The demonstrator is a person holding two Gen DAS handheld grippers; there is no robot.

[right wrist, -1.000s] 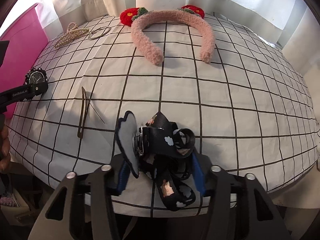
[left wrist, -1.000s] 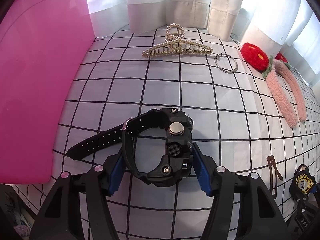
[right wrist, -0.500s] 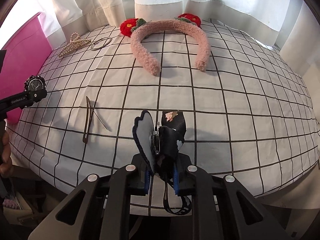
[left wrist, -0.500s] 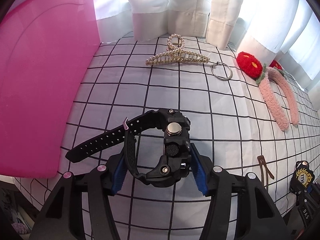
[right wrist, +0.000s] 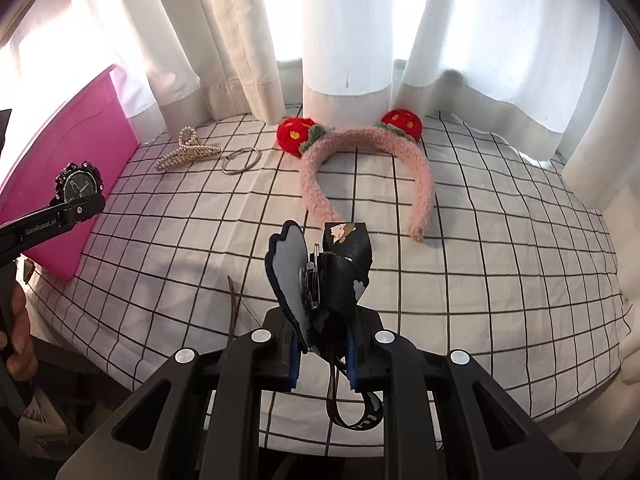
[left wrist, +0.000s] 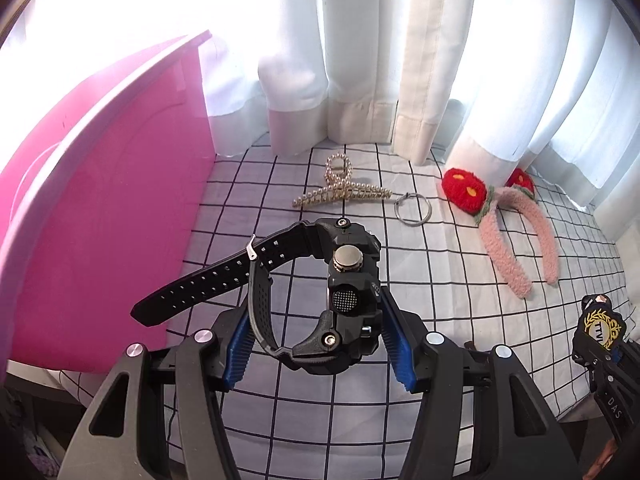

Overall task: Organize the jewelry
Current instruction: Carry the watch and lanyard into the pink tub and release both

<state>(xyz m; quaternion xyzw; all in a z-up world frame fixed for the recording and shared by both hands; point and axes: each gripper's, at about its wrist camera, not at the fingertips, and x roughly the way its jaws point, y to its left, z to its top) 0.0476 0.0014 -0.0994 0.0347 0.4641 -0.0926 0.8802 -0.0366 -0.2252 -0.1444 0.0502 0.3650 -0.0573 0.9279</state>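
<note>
My left gripper is shut on a black digital watch and holds it above the checked cloth, next to the pink box. The watch also shows in the right wrist view at the left. My right gripper is shut on a black badge with ribbons and holds it above the cloth; the badge shows at the left wrist view's right edge. A pearl hair claw, a metal ring and a pink plush headband lie on the cloth.
The pink box stands at the table's left edge. A brown hair clip lies on the cloth in front of my right gripper. White curtains hang along the far side. The checked cloth covers the table.
Both grippers have risen above the cloth with their items. My right gripper closed on the badge about one second ago and lifted it.
</note>
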